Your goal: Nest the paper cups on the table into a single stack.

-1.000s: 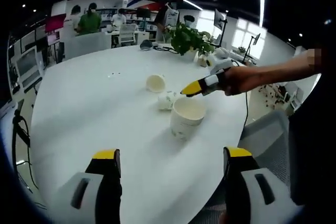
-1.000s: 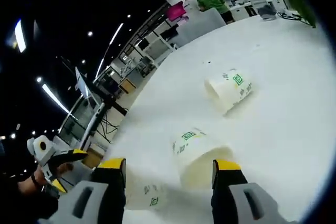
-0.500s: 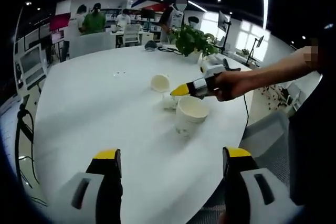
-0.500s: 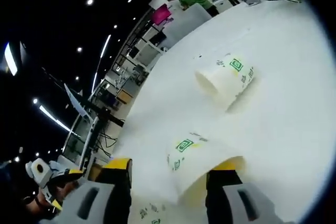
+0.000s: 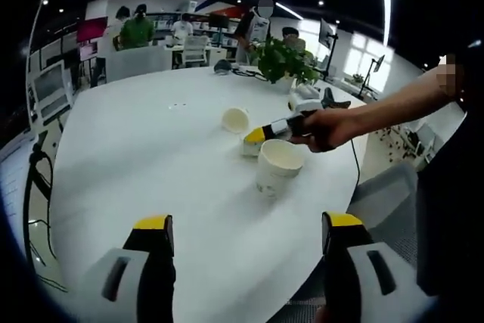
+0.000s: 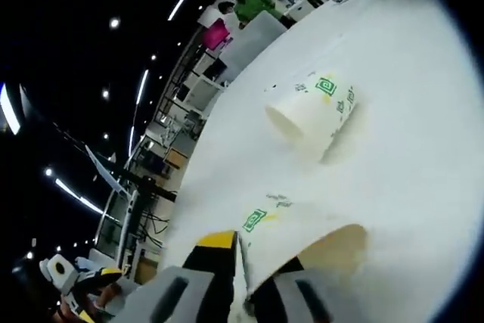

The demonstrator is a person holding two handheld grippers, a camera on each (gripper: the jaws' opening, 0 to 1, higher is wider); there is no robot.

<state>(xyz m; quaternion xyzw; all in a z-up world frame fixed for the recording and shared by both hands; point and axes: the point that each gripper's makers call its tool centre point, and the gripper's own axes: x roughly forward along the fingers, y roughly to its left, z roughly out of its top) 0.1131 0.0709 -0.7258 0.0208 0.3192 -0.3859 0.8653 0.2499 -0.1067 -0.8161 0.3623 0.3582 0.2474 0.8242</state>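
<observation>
Three white paper cups with green print are on the round white table (image 5: 136, 156). In the left gripper view one cup (image 5: 277, 166) stands upright, a second cup (image 5: 236, 119) lies on its side behind it, and a third cup (image 5: 248, 146) lies between them. A hand holds my right gripper (image 5: 257, 135) at that third cup. In the right gripper view my right gripper (image 6: 242, 256) is shut on the wall of this near cup (image 6: 310, 236), one jaw inside the mouth. The far cup (image 6: 308, 109) lies beyond. My left gripper (image 5: 248, 225) hangs open above the near table edge, holding nothing.
A potted plant (image 5: 283, 58) and small items stand at the table's far side. A grey chair (image 5: 382, 187) is at the right edge. People and desks fill the background. The table's left and near parts are bare.
My right gripper's jaws were open around the lying cup; they have now come together on its wall at the rim. The left gripper stays open and nearly still.
</observation>
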